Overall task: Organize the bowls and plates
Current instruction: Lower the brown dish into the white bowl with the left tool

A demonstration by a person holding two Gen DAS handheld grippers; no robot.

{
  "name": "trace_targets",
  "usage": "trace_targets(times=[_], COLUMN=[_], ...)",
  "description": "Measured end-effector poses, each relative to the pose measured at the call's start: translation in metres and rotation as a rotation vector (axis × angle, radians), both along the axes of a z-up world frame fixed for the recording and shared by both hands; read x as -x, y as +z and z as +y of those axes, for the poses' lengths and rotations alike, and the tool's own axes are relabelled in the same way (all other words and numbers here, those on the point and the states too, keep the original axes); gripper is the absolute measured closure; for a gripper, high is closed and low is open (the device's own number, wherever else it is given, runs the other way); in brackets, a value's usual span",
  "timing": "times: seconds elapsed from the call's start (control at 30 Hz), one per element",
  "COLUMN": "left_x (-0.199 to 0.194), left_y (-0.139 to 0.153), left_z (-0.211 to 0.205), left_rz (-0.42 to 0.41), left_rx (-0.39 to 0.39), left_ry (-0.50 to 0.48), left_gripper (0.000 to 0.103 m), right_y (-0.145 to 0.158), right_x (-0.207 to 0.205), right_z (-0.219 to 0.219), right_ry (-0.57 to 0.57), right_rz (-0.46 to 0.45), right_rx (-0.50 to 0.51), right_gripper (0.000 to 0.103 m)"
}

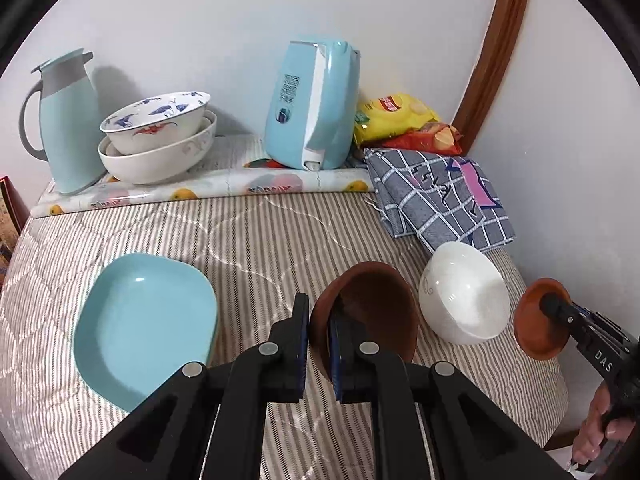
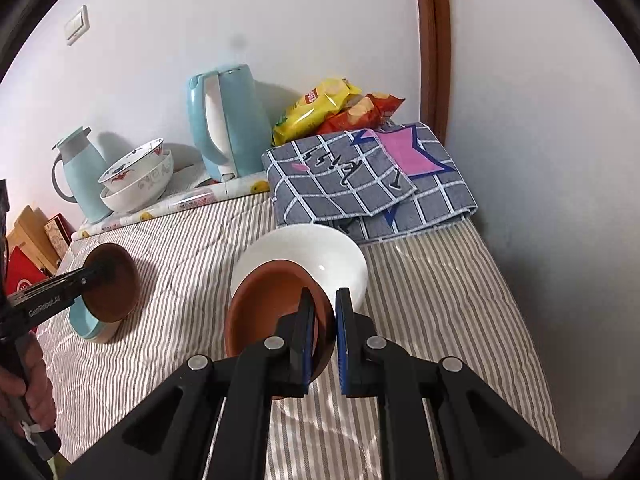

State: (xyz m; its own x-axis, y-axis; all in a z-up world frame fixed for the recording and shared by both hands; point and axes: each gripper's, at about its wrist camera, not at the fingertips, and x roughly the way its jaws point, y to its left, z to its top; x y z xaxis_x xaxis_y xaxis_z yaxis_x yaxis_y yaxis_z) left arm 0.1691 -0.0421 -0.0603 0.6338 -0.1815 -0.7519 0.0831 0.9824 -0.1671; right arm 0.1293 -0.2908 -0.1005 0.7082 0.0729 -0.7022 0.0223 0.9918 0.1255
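My left gripper is shut on the rim of a brown bowl held above the striped cloth, to the right of a light blue square plate. My right gripper is shut on the rim of a second, smaller brown bowl, held just in front of a white bowl. In the left wrist view the white bowl sits between the two brown bowls, and the right gripper's bowl is at the far right. In the right wrist view the left gripper's bowl hangs over the blue plate.
At the back stand a blue jug, two stacked patterned bowls, a blue kettle, snack bags and a folded checked cloth. The wall is close on the right.
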Motion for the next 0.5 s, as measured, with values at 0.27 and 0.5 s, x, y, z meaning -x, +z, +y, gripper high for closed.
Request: trace_targets(times=[0.27, 0.5], left_x=[-0.012, -0.027], left_y=[-0.001, -0.01], left_z=[0.008, 0.009], left_rz=[0.004, 0.023], left_rx=[-0.001, -0.003], left_ry=[0.013, 0.013], left_gripper=[0.094, 0.094], right_y=[-0.007, -0.027], right_x=[-0.029, -0.055], right_z=[0.006, 0.013], right_ry=[0.001, 0.006], right_rz=[0.019, 0.066], right_rx=[0.018, 0.047], right_gripper=[0.093, 0.093])
